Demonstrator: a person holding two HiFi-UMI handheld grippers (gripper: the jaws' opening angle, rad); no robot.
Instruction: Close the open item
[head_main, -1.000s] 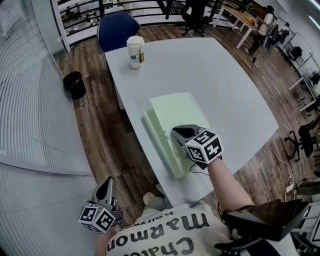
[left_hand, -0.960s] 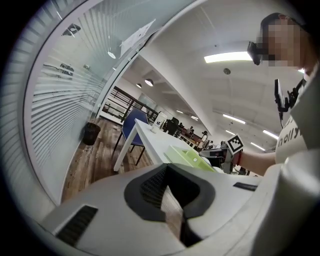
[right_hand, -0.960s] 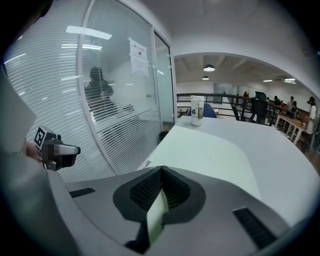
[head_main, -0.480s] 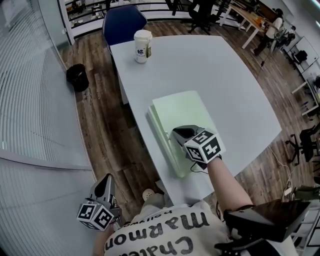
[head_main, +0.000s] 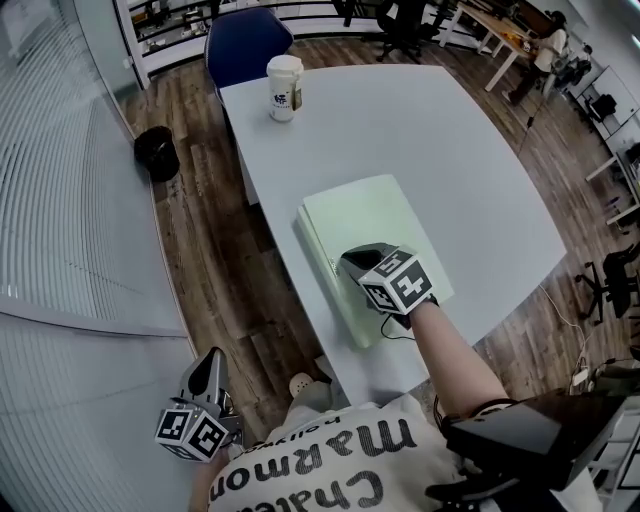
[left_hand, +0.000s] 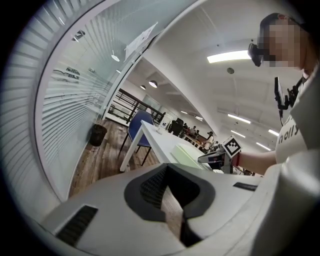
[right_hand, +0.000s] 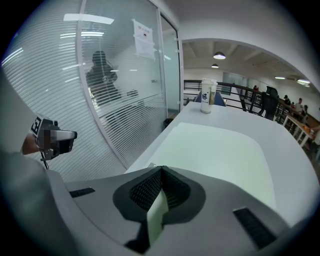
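A pale green flat case (head_main: 365, 225) lies on the grey table (head_main: 450, 150) near its front left edge, with its lid down flat. My right gripper (head_main: 352, 262) rests on the near part of the lid, jaws shut and empty. In the right gripper view the green lid (right_hand: 220, 150) spreads out just beyond the closed tips (right_hand: 161, 170). My left gripper (head_main: 212, 362) hangs off the table at the lower left over the wood floor, shut and holding nothing. The left gripper view shows the case (left_hand: 186, 154) and the right gripper (left_hand: 212, 159) from the side.
A paper cup (head_main: 284, 88) stands at the table's far left corner, with a blue chair (head_main: 245, 45) behind it. A black bin (head_main: 157, 155) sits on the floor by the glass wall with blinds. Desks and people fill the far room.
My right gripper has slid slightly left along the green lid. The left gripper has stayed where it was.
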